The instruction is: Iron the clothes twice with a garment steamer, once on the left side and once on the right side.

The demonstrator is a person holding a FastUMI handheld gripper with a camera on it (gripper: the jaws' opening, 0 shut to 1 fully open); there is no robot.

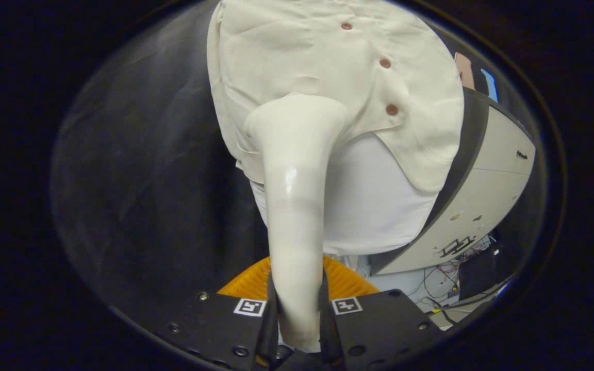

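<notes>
Upright, the gripper (297,314) clamps both fingers on the garment steamer's (294,206) handle, its head pressed against the cream shirt (328,67) left of the 3 buttons (385,63).

Your gripper (297,309): closed around the steamer handle (294,216) | both fingers (271,314) press its sides, one on each flank | handle runs forward from between them | gripper points straight ahead, level, fingers parallel
</notes>
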